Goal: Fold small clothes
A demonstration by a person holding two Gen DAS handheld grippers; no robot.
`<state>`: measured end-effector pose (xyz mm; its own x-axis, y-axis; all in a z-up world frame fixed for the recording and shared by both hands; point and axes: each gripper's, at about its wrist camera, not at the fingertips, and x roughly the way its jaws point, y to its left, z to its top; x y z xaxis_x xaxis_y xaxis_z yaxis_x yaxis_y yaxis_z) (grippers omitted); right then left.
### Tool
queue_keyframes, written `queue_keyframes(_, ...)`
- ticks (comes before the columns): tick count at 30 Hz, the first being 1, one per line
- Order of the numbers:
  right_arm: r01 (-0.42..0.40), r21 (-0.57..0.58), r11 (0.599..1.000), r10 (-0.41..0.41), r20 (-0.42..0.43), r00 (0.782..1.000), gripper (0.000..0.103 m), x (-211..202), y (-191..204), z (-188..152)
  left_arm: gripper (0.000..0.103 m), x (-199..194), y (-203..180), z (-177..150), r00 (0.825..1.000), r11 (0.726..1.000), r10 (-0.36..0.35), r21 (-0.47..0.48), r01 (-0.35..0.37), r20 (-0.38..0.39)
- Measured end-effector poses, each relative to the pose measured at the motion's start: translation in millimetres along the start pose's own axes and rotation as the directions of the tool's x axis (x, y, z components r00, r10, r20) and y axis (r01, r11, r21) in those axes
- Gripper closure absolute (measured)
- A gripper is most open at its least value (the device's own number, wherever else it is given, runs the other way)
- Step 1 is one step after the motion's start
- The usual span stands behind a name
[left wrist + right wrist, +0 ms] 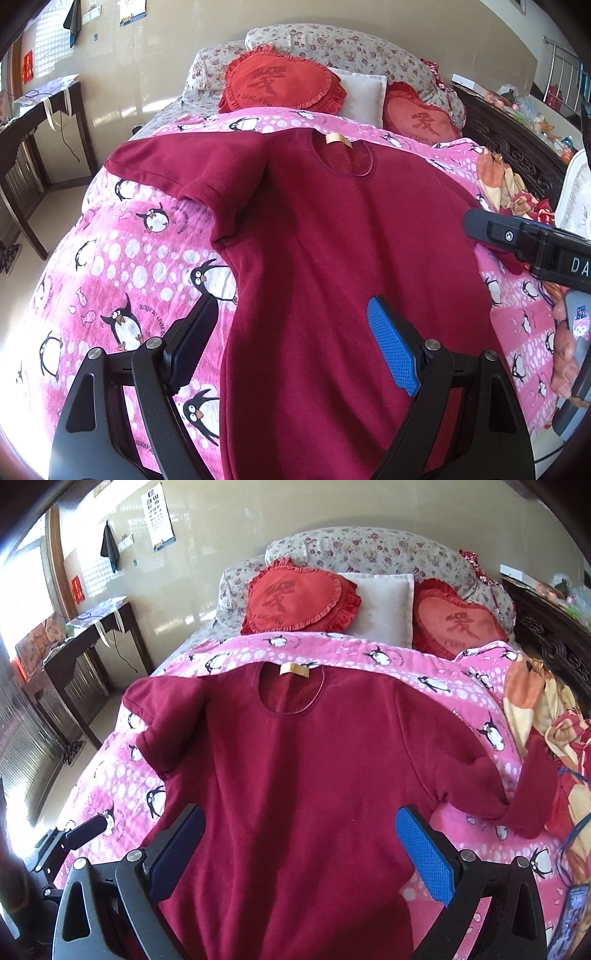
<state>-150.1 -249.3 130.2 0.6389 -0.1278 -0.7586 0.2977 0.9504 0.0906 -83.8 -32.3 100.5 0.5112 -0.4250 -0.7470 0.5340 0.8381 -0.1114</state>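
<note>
A dark red long-sleeved top [332, 236] lies flat, neck away from me, on a pink penguin blanket [122, 258]; it also shows in the right wrist view [303, 775]. Its left sleeve is folded back near the shoulder [162, 716]; its right sleeve trails off to the right [524, 794]. My left gripper [291, 332] is open and empty above the top's lower left side. My right gripper [301, 845] is open and empty above the top's lower middle. The right gripper also shows from the side at the right edge of the left wrist view [517, 236].
Two red heart cushions [299, 598] and a white pillow [384, 602] lie at the head of the bed. A crumpled floral cloth [546, 716] lies right of the top. A dark wooden table [85, 635] stands left; a carved dark wooden bed frame [517, 147] runs along the right.
</note>
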Motion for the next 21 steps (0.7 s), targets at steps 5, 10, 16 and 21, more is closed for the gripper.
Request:
queue_keyframes(5, 0.028, 0.002, 1.000, -0.028, -0.011, 1.000, 0.001, 12.6, -4.2, -2.7, 0.020, 12.1, 8.0, 2.5, 0.999, 0.999, 0.027, -0.026, -0.028, -0.019)
queue_keyframes(10, 0.029, 0.007, 1.000, -0.029, -0.036, 0.999, 0.001, 24.5, -5.3, -6.8, 0.020, 19.8, 14.9, 4.0, 0.999, 0.998, 0.044, -0.048, -0.046, -0.027)
queue_keyframes(16, 0.034, -0.001, 0.999, -0.034, -0.047, 0.998, 0.001, 31.3, -2.9, -10.1, 0.019, 25.5, 20.9, 4.4, 0.998, 0.997, 0.058, -0.054, -0.060, -0.031)
queue_keyframes(21, 0.025, 0.012, 1.000, -0.025, -0.062, 0.998, 0.001, 36.9, -3.9, -12.2, 0.020, 26.9, 25.2, 5.4, 0.997, 0.996, 0.065, -0.066, -0.067, -0.031)
